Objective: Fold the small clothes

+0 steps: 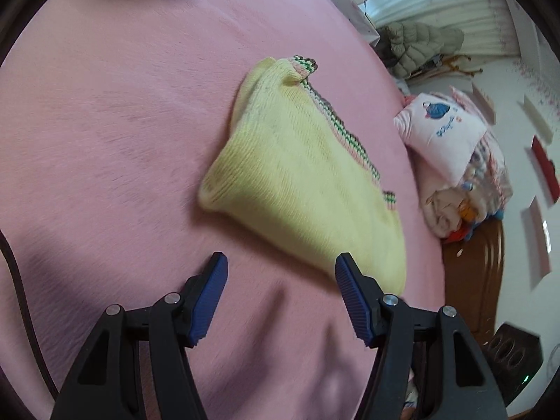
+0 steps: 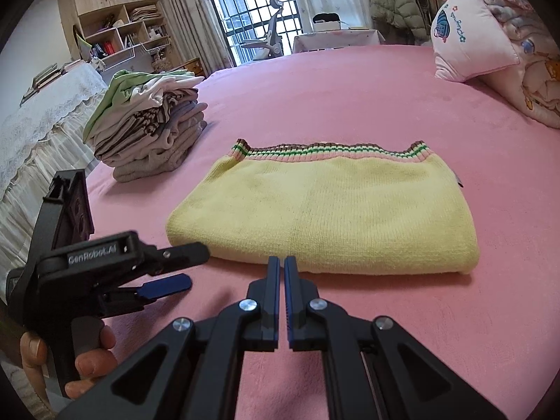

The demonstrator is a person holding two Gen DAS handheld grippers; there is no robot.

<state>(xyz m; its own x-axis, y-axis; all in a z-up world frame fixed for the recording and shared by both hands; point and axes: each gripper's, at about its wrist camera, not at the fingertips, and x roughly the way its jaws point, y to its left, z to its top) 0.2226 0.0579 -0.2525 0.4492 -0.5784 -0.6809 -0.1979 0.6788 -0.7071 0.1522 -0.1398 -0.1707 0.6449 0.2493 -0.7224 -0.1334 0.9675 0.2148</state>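
A folded yellow knit sweater (image 2: 325, 210) with a pink, green and brown striped hem lies flat on the pink bed (image 2: 350, 87). In the left wrist view the sweater (image 1: 297, 182) lies ahead and to the right of my left gripper (image 1: 280, 262), which is open and empty just above the sheet near its corner. My right gripper (image 2: 281, 262) is shut on nothing, its tips just short of the sweater's near edge. The left gripper also shows in the right wrist view (image 2: 182, 266), held in a hand at the left, next to the sweater's left corner.
A stack of folded clothes (image 2: 150, 129) stands at the back left of the bed. A pink pillow (image 2: 465, 35) and rolled quilts (image 2: 539, 80) lie at the back right. A bookshelf, a barred window and a lace-covered table stand beyond the bed.
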